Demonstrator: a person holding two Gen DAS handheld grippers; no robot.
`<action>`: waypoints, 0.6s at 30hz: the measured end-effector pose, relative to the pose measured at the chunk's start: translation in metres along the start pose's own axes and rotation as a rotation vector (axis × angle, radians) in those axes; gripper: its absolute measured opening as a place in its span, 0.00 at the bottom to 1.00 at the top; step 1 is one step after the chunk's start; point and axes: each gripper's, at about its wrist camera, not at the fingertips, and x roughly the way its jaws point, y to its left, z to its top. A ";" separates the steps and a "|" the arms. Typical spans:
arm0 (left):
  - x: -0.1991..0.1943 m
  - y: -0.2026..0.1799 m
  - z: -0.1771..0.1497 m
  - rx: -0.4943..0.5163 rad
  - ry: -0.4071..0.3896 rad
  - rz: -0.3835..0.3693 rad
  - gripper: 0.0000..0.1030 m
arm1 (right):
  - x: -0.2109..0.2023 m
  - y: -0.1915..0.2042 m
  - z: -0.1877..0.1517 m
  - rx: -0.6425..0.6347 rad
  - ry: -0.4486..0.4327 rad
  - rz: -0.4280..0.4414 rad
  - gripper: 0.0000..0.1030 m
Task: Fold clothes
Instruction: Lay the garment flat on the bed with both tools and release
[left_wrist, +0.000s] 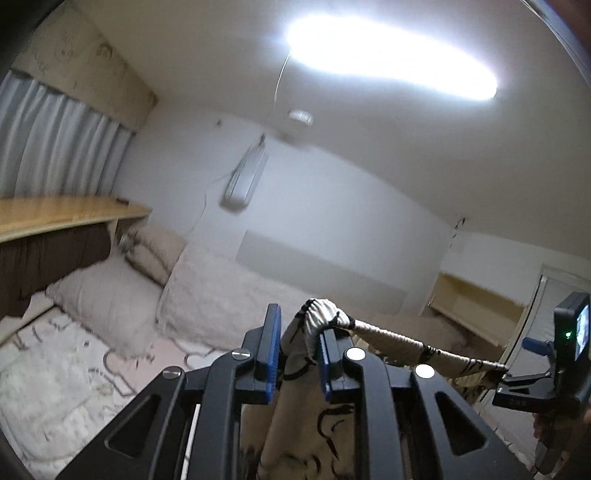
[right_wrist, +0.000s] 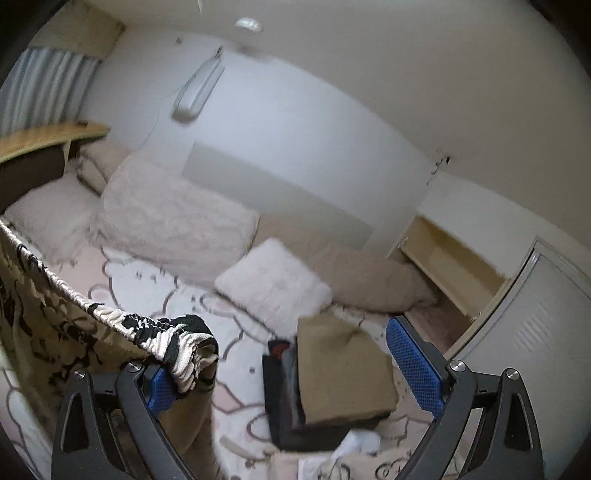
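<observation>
A beige garment with black print and an elastic waistband (left_wrist: 391, 341) hangs stretched in the air between my two grippers. My left gripper (left_wrist: 295, 350) has its blue-padded jaws partly closed, with one end of the waistband between them; the cloth hangs down below. In the right wrist view the waistband (right_wrist: 122, 321) runs in from the left and drapes over the left finger (right_wrist: 162, 387) of my right gripper (right_wrist: 291, 365), whose jaws stand wide apart. The right gripper also shows in the left wrist view (left_wrist: 532, 384) at the waistband's far end.
Below is a bed with a pink-and-white cartoon sheet (right_wrist: 147, 291), several pillows (right_wrist: 273, 280) and a fluffy blanket (right_wrist: 173, 221). A stack of folded clothes (right_wrist: 332, 373) lies on the bed. A wooden shelf (left_wrist: 74, 214) and curtain are left; a cabinet (right_wrist: 535, 314) is right.
</observation>
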 end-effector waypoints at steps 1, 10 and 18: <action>-0.008 0.003 -0.002 0.012 -0.001 -0.001 0.19 | -0.006 -0.004 -0.001 -0.006 -0.009 0.021 0.95; -0.104 0.072 -0.197 0.047 0.376 0.126 0.24 | -0.024 0.073 -0.153 -0.268 0.181 0.233 0.95; -0.145 0.138 -0.409 -0.009 0.815 0.372 0.24 | 0.020 0.188 -0.394 -0.284 0.643 0.475 0.95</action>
